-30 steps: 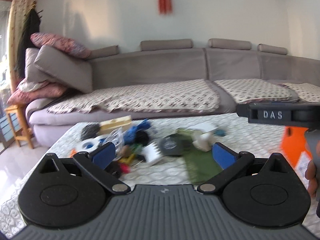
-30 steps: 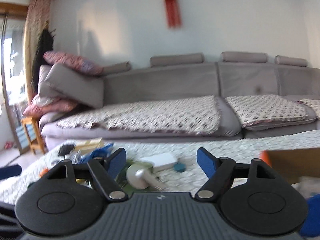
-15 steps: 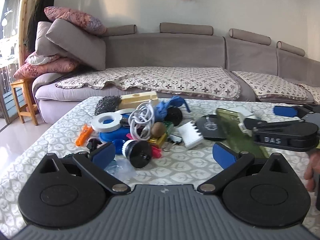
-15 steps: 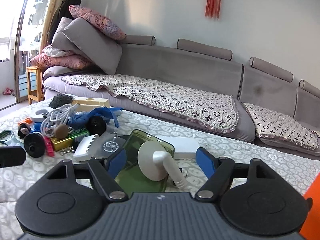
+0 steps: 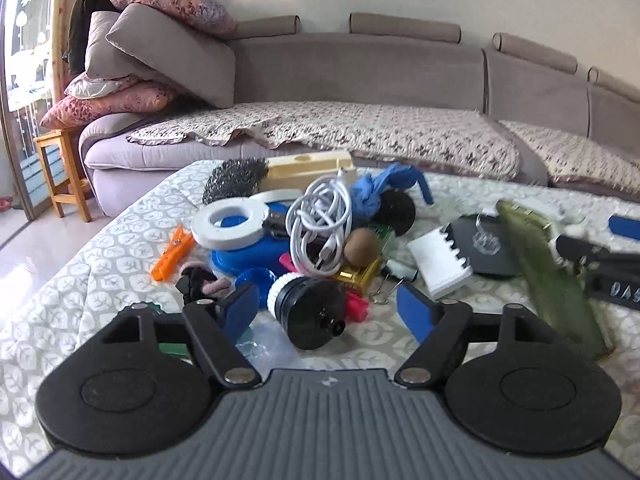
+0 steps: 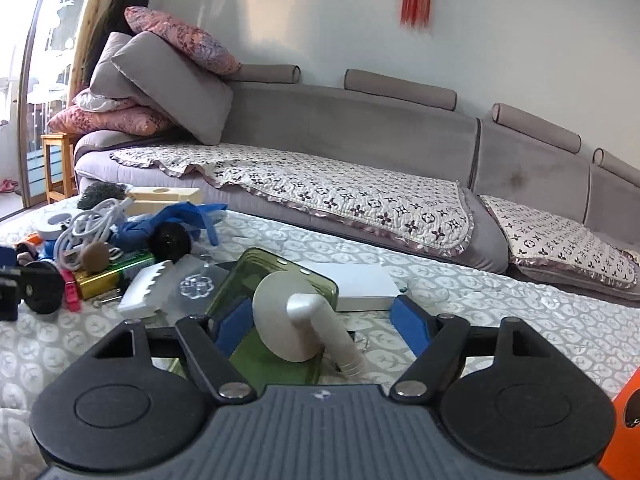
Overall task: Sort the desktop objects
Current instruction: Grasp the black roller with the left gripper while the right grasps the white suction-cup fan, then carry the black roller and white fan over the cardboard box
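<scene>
- Desktop objects lie heaped on the quilted table cover (image 5: 100, 264); in the left wrist view the pile fills the middle of the picture, in front of the grey sofa (image 5: 360, 80).
- The left gripper (image 5: 326, 306) has just been closing its jaws, yet they stand clearly apart with nothing pressed between the blue pads; the black-and-white round brush head (image 5: 308, 308) lies on the cover in the gap between them, touching neither pad as far as can be seen.
- Behind the brush head sit a coiled white cable (image 5: 320, 224), a white tape ring (image 5: 230, 226) resting on a blue dish (image 5: 248, 256), a brown ball (image 5: 362, 246) and a gold box (image 5: 358, 274).
- An orange clothespin (image 5: 172, 254) lies apart at the left of the pile; a white toothed block (image 5: 440, 266) lies to the right, beside a green transparent case (image 5: 552, 272).
- In the right wrist view the same heap sits at the left, with the cable (image 6: 90, 224), a blue glove (image 6: 168, 220) and a black ball (image 6: 170, 242) showing.
- The right gripper (image 6: 324, 322) holds its jaws wide, gripping nothing; between the pads, lying on the green case (image 6: 280, 280), is a white disc with a stubby handle (image 6: 296, 316), clear of both pads.
- A flat white box (image 6: 360, 286) lies just behind the case; an orange edge (image 6: 624, 432) shows at the lower right corner.
</scene>
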{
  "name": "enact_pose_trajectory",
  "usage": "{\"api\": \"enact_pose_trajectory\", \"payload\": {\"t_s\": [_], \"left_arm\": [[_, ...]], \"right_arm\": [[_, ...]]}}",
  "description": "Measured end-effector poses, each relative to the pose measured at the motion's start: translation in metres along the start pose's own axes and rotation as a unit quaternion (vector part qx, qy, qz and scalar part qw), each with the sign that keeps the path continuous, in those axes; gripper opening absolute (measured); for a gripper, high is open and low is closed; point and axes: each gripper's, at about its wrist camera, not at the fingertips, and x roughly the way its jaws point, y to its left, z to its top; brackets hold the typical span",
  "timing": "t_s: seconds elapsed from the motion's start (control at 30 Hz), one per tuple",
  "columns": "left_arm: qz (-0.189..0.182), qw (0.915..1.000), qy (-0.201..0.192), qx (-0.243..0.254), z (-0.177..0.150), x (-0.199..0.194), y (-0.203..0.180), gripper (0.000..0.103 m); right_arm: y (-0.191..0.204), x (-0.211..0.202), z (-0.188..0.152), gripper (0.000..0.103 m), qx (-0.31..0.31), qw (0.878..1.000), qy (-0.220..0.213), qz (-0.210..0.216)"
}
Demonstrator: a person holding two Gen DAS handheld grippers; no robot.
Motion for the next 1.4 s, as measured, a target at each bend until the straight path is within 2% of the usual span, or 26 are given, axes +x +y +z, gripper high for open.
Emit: {"api": "enact_pose_trajectory", "payload": {"t_s": [0.3, 0.37, 0.43, 0.5, 0.57, 0.6, 0.63, 1.07, 1.4], "left_arm": [[0.015, 0.9997, 0.018, -0.003, -0.001, -0.003, 0.006, 0.073], [0.016, 0.9996, 0.023, -0.005, 0.000, -0.001, 0.007, 0.070], [0.016, 0.9994, 0.030, -0.006, -0.001, -0.001, 0.008, 0.065], [0.015, 0.9989, 0.044, -0.010, -0.001, 0.003, 0.009, 0.053], [0.011, 0.9988, 0.047, -0.011, -0.001, 0.002, 0.010, 0.050], [0.010, 0.9988, 0.046, -0.010, -0.001, 0.001, 0.010, 0.045], [0.009, 0.9989, 0.046, -0.008, -0.001, -0.001, 0.011, 0.044], [0.021, 0.9998, 0.007, -0.002, 0.002, -0.015, 0.003, 0.043], [0.016, 0.9998, -0.011, 0.008, 0.006, -0.020, -0.001, 0.043]], "right_arm": [[0.008, 0.010, 0.000, 0.075, -0.021, 1.000, 0.023, 0.004], [0.008, 0.013, 0.000, 0.068, -0.022, 0.999, 0.031, 0.006], [0.010, 0.014, 0.000, 0.046, -0.030, 0.999, 0.034, 0.003], [0.011, 0.015, 0.000, 0.046, -0.035, 0.999, 0.038, 0.000], [0.010, 0.014, -0.001, 0.045, -0.029, 0.999, 0.037, 0.000], [0.010, 0.013, -0.001, 0.045, -0.028, 0.999, 0.036, -0.001], [0.010, 0.012, -0.001, 0.044, -0.027, 0.999, 0.034, -0.001], [0.020, 0.000, 0.007, 0.044, -0.031, 0.999, 0.010, 0.010], [0.020, -0.015, 0.015, 0.044, -0.030, 0.999, -0.005, 0.013]]}}
